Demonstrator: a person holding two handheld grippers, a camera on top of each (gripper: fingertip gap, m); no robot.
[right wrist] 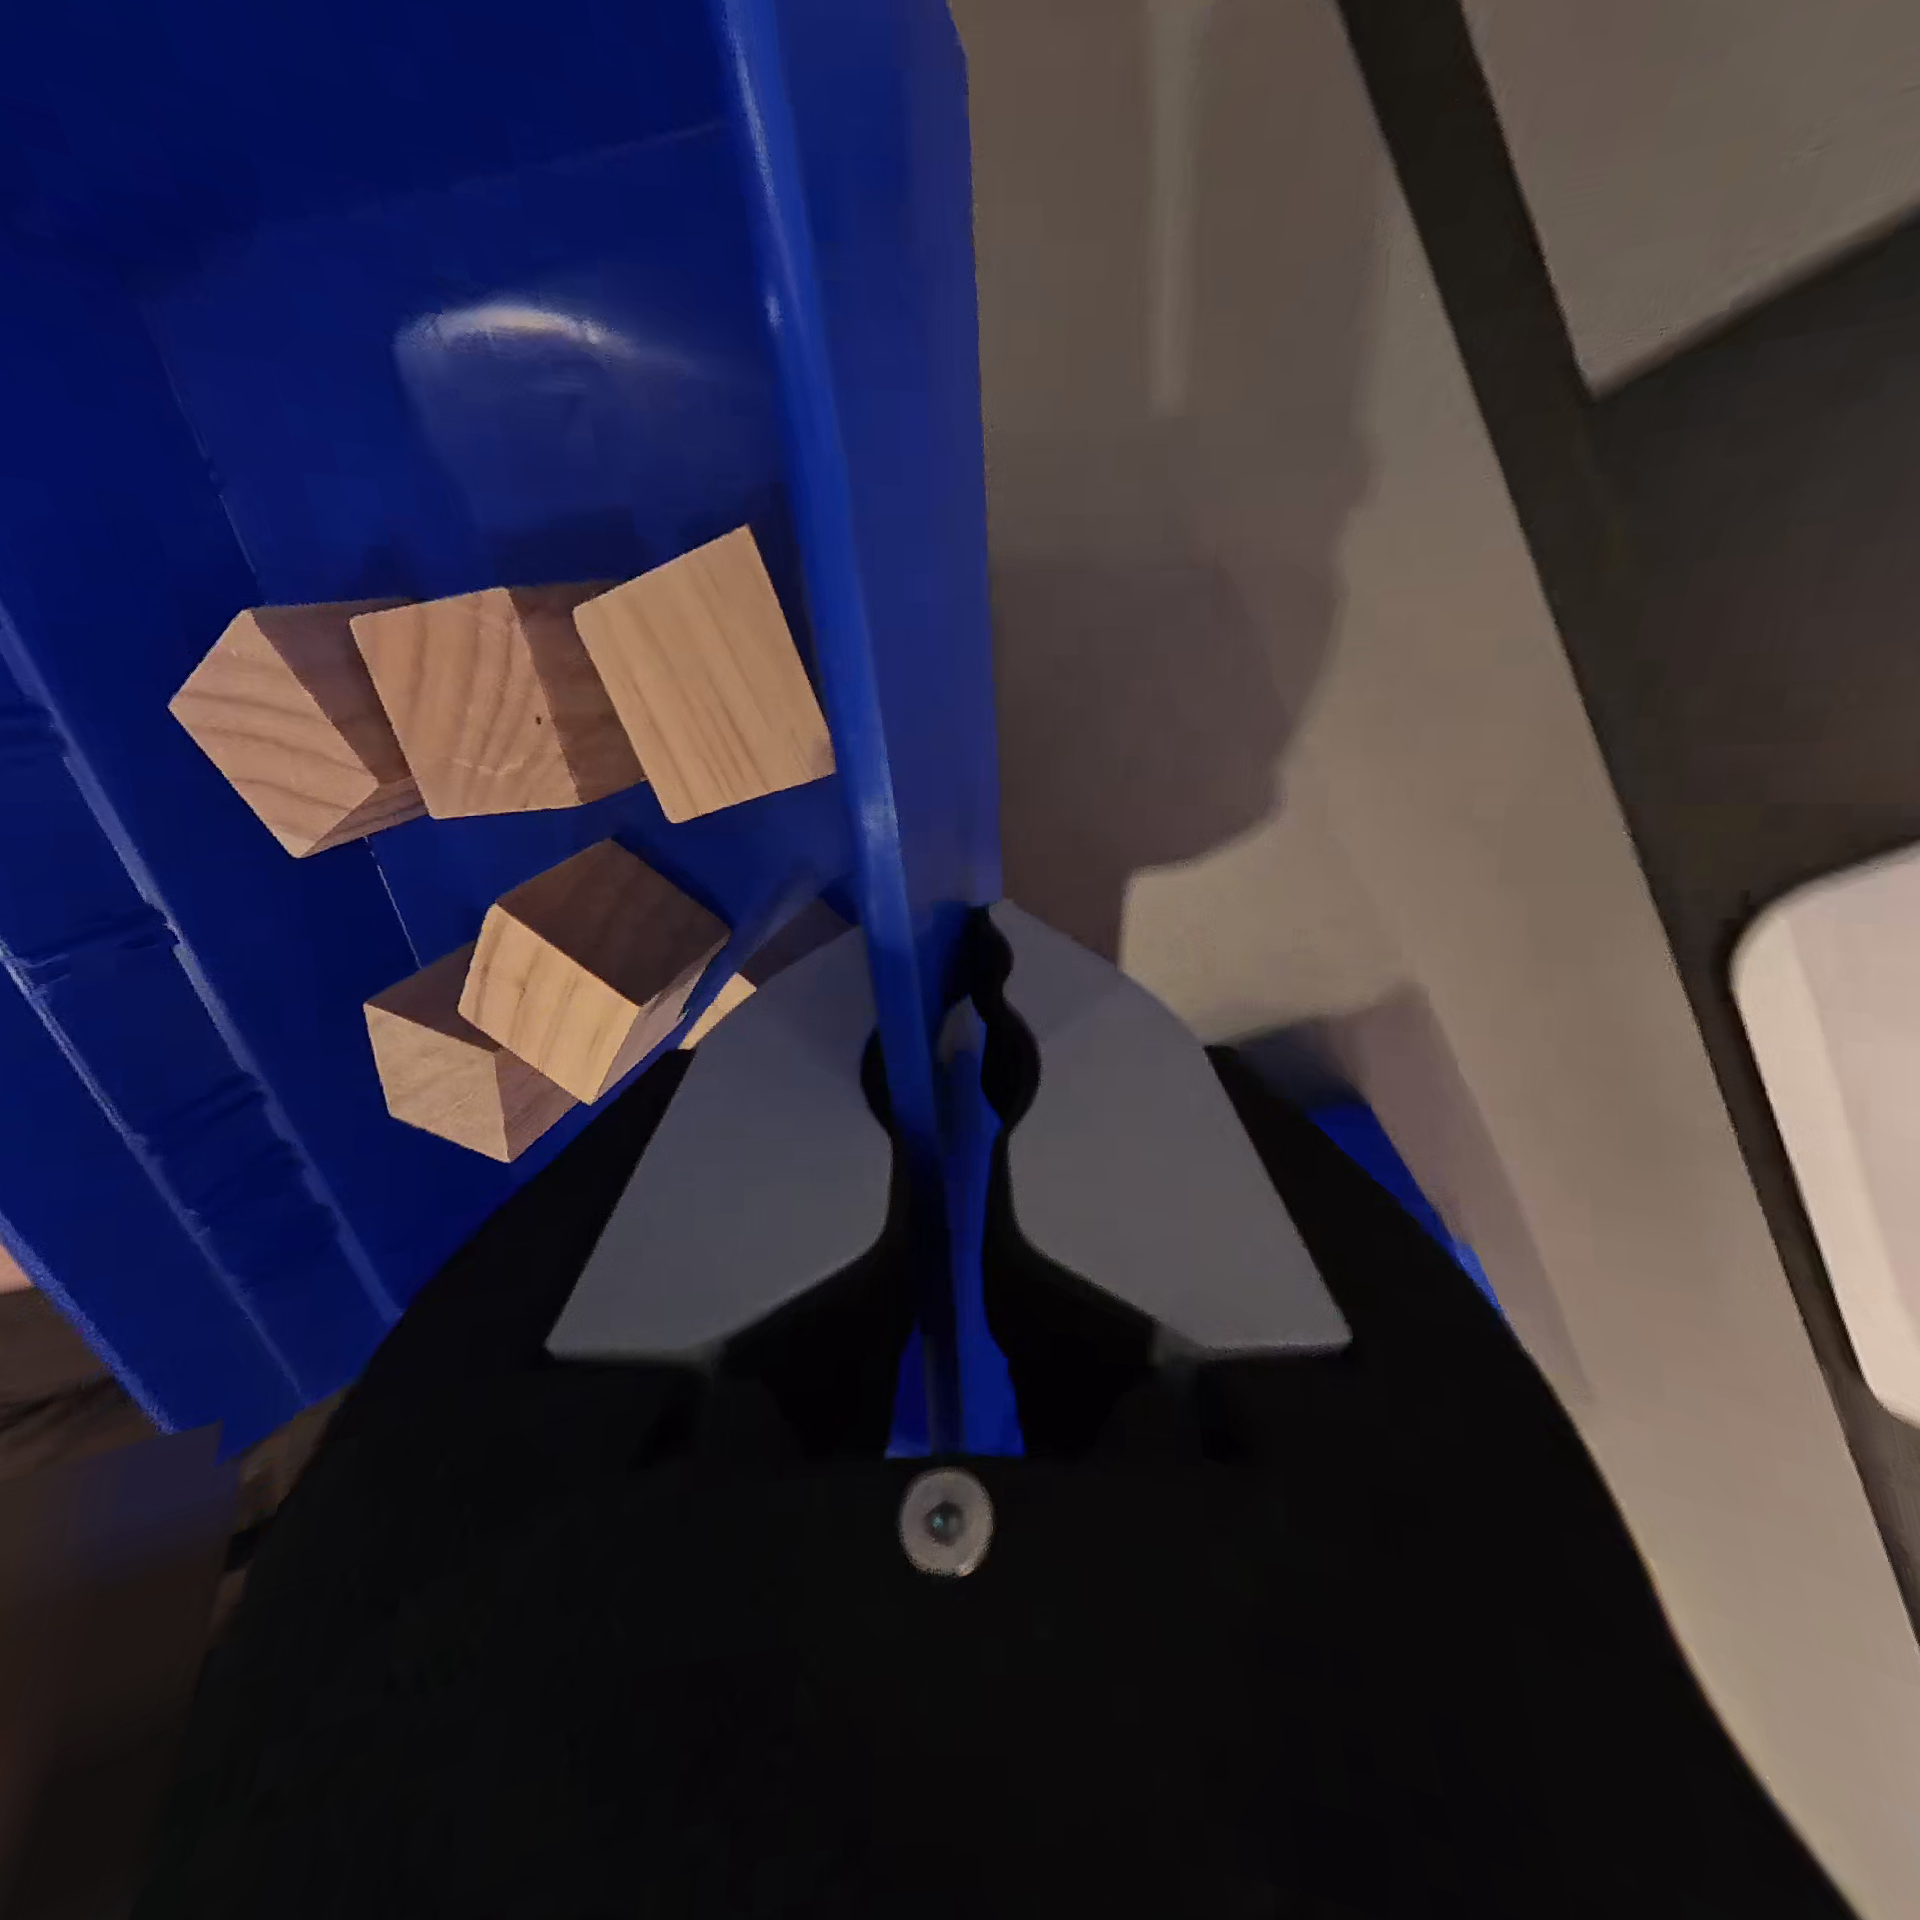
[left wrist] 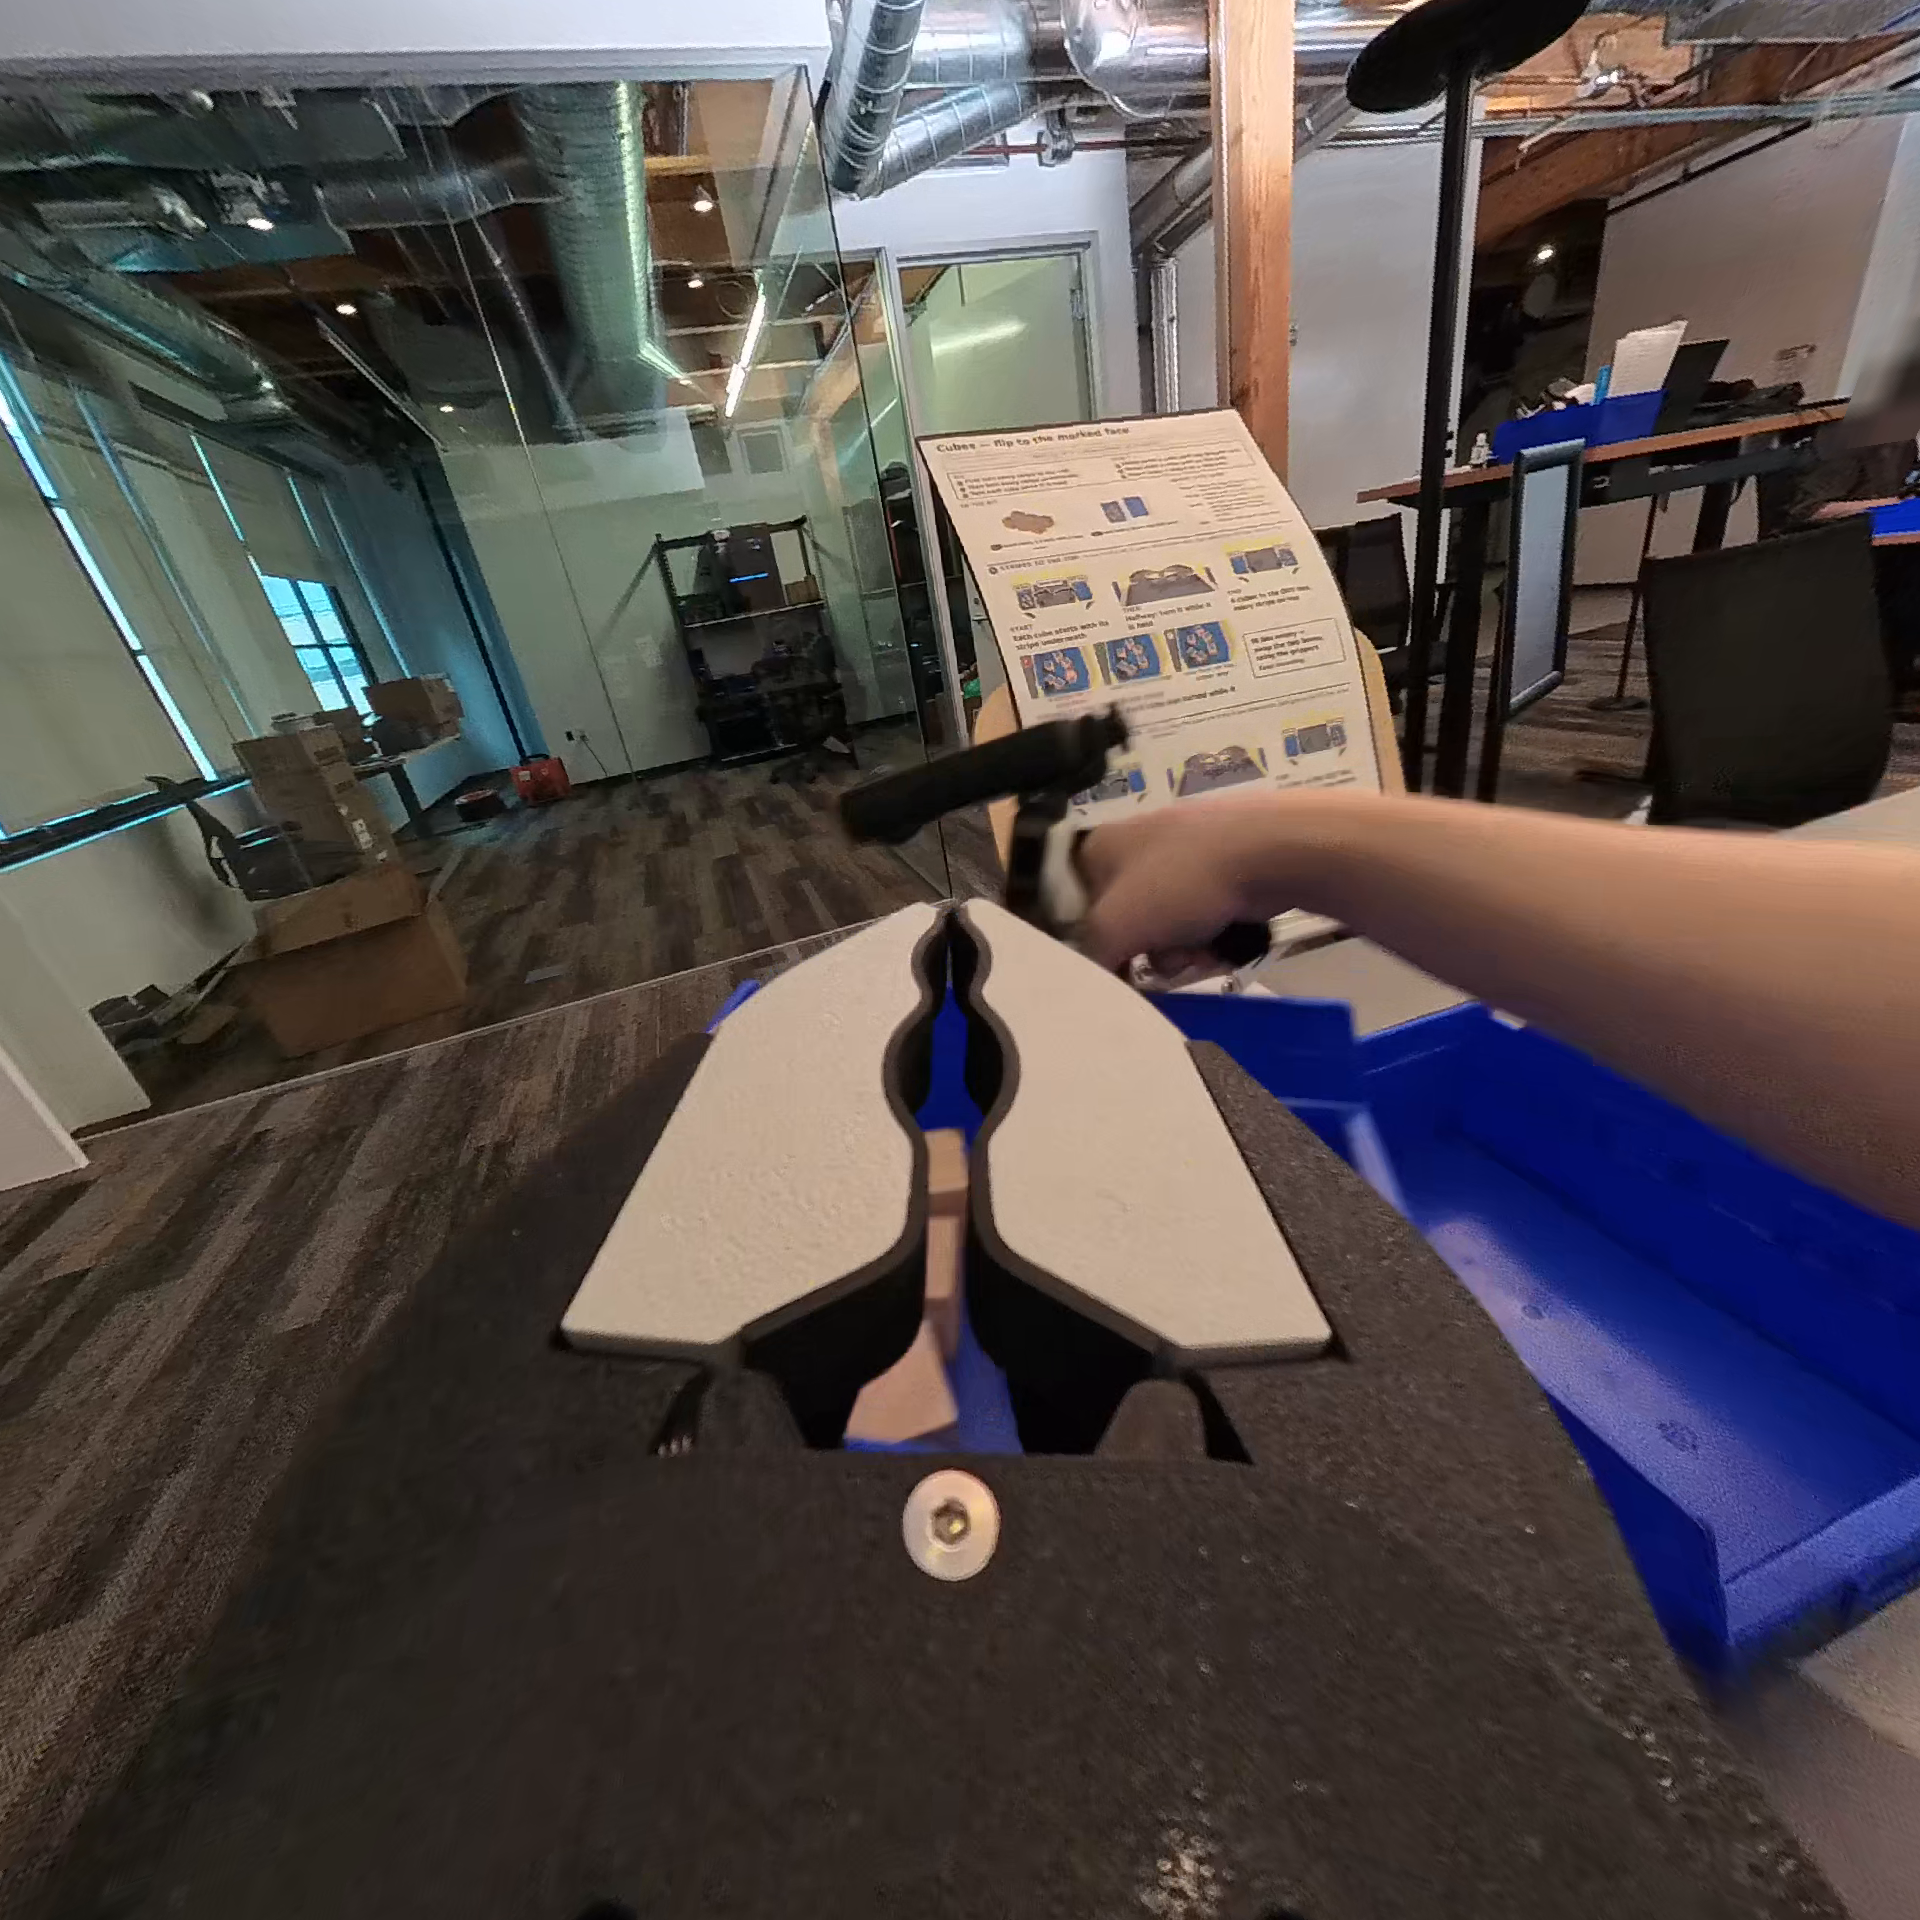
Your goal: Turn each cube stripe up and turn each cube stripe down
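Right gripper [right wrist: 961,935] is clamped on the rim of the blue bin [right wrist: 582,312], tipping it so the wooden cubes [right wrist: 499,707] slide in a heap, no stripes showing, left gripper [left wrist: 951,920] pinched shut on nothing clear, so the turning looks barely begun.

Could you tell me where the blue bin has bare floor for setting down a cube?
The blue bin has bare floor at its far end, beyond the row of three cubes. Nearer the right gripper, whose jaws clamp the side wall, it is crowded: stacked cubes sit close to that wall.
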